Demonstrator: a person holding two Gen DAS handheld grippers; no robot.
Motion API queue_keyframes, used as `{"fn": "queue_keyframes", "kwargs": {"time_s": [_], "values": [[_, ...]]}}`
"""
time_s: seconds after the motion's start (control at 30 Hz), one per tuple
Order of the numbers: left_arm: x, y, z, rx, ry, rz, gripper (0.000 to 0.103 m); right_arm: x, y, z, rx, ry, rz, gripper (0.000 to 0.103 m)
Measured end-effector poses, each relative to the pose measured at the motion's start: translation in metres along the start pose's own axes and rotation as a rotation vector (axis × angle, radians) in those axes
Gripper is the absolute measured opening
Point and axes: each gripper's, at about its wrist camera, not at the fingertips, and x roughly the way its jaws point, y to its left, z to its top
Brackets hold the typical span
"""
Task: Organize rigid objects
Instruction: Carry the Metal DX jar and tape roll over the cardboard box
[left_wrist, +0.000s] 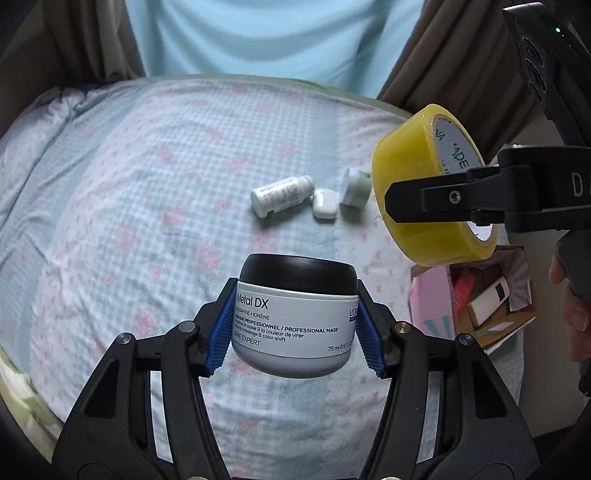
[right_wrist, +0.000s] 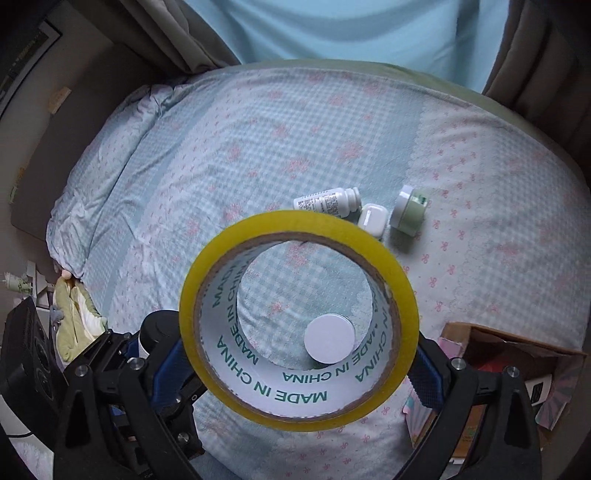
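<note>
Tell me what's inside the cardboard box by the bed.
The cardboard box shows a white carton and something red; its flaps and walls hide the rest.

On the bed (left_wrist: 147, 155) we see a bottle (left_wrist: 280, 199) lying left of an earbud case (left_wrist: 324, 209), a small jar (left_wrist: 354, 192) just right of that. Nearer us, we hold a tub (left_wrist: 295, 317) left of a tape roll (left_wrist: 424, 184); a box (left_wrist: 476, 299) sits below the roll.

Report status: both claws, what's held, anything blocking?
Left claw shut on mask jar. Right claw shut on tape roll. Both aloft. Box unobstructed.
</note>
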Motion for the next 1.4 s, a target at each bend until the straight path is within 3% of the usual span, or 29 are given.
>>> {"fn": "queue_keyframes", "kwargs": {"time_s": [0.37,0.67,0.87,1.07,1.23,1.4], "values": [[-0.030,-0.125,0.025,0.165,-0.029,-0.151,0.055,-0.099,-0.103,-0.060,0.156,-0.142,-0.067,0.098],[-0.010,-0.221,0.017,0.228,0.023,-0.250,0.055,-0.137,-0.214,-0.136,0.313,-0.140,-0.190,0.098],[0.022,-0.273,0.009,0.282,0.069,-0.272,0.055,-0.127,-0.271,-0.172,0.390,-0.095,-0.228,0.098],[0.067,-0.306,-0.007,0.349,0.144,-0.263,0.055,-0.098,-0.304,-0.187,0.397,-0.055,-0.222,0.098],[0.112,-0.321,-0.029,0.395,0.240,-0.245,0.055,-0.071,-0.319,-0.187,0.345,-0.055,-0.197,0.098],[0.151,-0.333,-0.045,0.439,0.322,-0.238,0.055,-0.042,-0.327,-0.181,0.215,-0.060,-0.217,0.098]]}}
